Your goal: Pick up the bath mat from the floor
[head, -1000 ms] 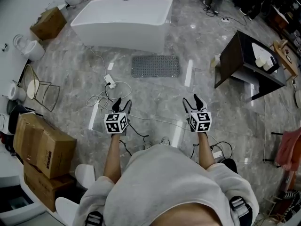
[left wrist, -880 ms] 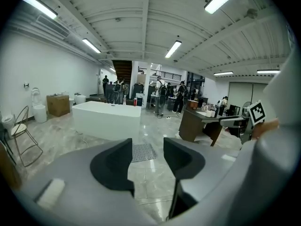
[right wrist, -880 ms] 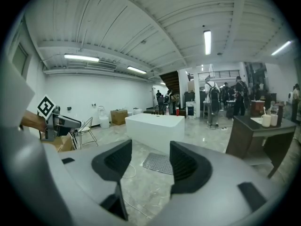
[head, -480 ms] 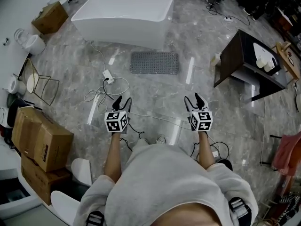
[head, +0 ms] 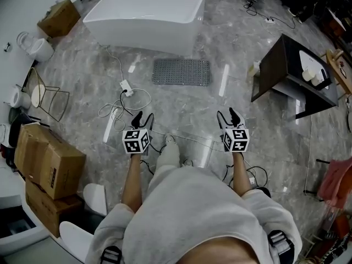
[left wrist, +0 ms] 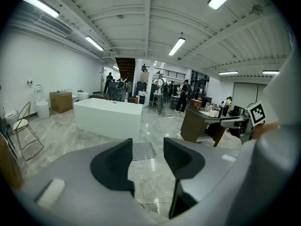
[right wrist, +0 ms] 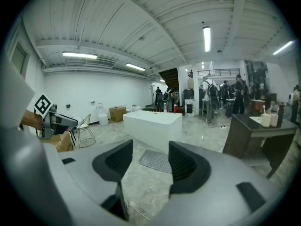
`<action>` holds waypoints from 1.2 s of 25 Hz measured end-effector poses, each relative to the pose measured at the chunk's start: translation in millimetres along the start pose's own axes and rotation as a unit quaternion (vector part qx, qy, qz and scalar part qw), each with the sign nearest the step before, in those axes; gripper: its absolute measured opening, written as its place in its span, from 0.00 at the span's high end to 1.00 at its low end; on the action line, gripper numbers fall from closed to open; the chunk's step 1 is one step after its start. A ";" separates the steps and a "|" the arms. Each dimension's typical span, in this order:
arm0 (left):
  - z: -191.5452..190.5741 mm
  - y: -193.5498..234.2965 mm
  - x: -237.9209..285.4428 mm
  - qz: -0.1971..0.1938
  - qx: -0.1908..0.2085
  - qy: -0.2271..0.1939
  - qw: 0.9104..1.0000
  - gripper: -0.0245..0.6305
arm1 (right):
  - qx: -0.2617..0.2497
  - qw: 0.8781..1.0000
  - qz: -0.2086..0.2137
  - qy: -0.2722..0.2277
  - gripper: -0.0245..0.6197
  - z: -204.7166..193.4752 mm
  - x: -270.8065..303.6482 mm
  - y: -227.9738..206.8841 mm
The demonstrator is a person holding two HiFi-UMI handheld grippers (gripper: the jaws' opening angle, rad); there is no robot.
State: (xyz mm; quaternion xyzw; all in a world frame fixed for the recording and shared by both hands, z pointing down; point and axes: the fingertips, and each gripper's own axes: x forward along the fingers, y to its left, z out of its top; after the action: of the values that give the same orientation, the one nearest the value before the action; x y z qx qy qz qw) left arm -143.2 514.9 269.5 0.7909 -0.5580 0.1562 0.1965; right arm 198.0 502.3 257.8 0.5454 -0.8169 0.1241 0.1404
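The bath mat [head: 181,72] is a grey studded rectangle lying flat on the marble floor in front of the white bathtub [head: 147,16]. It also shows in the left gripper view as the mat [left wrist: 142,150] between the jaws, and in the right gripper view as the mat [right wrist: 157,160]. My left gripper [head: 142,119] and right gripper [head: 227,115] are held side by side well short of the mat, both pointing towards it. Each stands open with nothing between its fingers.
A power strip with looped white cables [head: 127,95] lies on the floor left of the mat. A dark cabinet [head: 291,73] stands at the right, cardboard boxes [head: 48,161] and a wire chair [head: 47,99] at the left. People stand far behind the tub.
The view has moved forward a little: the tub and mat sit slightly nearer. A foot now shows between the two grippers. Both grippers stay open.
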 end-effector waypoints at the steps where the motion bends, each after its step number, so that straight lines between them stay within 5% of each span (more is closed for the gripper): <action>1: 1.8 0.8 4.1 0.000 0.000 0.000 1.000 0.63 | -0.001 1.000 0.000 0.000 0.59 1.4 3.5 -1.9; 17: 34.1 44.6 107.9 -0.022 -0.009 0.010 1.000 0.63 | -0.012 1.000 -0.012 0.017 0.59 29.6 103.3 -34.1; 30: 107.0 102.0 212.9 -0.056 -0.008 0.015 0.998 0.63 | -0.012 0.999 -0.037 0.023 0.59 94.2 211.7 -52.6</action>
State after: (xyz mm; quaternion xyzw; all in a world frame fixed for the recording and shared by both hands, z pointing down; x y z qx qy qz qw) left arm -166.6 257.4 289.2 0.8169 -0.5111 0.1524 0.2198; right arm 160.5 267.9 250.0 0.5704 -0.7943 0.1214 0.1700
